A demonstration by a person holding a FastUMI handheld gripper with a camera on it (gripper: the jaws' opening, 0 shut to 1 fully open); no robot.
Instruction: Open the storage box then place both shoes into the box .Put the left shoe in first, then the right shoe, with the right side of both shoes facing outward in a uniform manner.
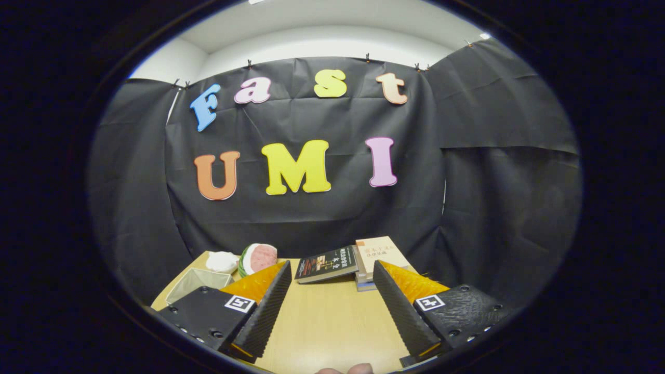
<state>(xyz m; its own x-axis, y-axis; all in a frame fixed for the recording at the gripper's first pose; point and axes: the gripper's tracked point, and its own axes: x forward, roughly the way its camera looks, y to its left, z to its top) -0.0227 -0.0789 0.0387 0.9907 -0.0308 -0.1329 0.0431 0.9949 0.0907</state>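
Note:
My gripper [331, 272] stands open above a light wooden table [327, 322], its two fingers spread wide with only bare tabletop between them. Nothing is held. The view tilts upward toward the booth's back wall.
Beyond the fingers, a dark book [326, 264] leans against a stack of books [379, 257] at the table's back. A pale open tray [195, 283] lies behind the left finger, with a white lump [222, 261] and a watermelon-slice toy [258, 258] past it. Fingertips of a hand [345, 370] show below.

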